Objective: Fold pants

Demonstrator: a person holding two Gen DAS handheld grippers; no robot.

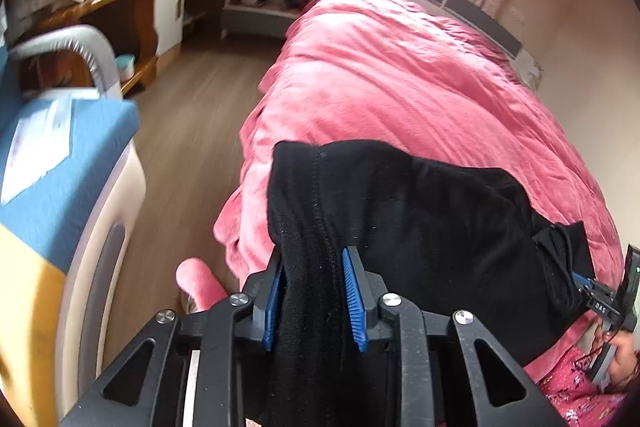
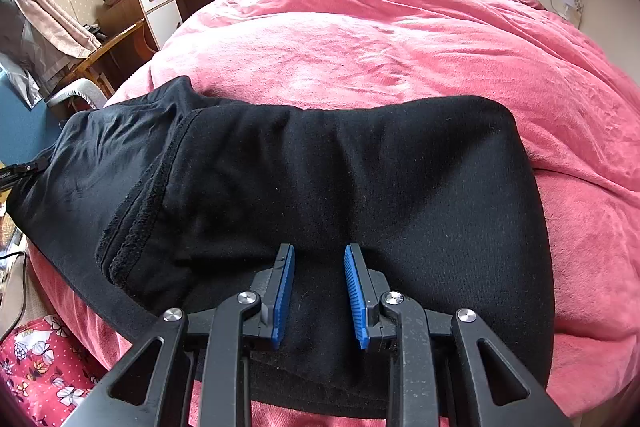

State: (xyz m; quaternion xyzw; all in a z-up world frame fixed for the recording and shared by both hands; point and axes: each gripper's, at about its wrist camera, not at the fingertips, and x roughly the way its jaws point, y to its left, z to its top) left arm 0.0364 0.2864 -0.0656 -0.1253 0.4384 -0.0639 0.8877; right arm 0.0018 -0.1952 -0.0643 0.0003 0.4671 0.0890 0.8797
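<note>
The black pants (image 2: pixel 320 179) lie folded across the near edge of the bed's pink blanket (image 2: pixel 380 35), the left claw (image 1: pixel 314 291) pinching a bunched fold of them at one end and the right claw (image 2: pixel 319 293) pinching their near edge.

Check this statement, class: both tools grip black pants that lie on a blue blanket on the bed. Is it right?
One detail is wrong: the blanket is pink, not blue, as the right wrist view shows. The rest stands: the left tool and right tool both grip the black pants on the bed.
</note>
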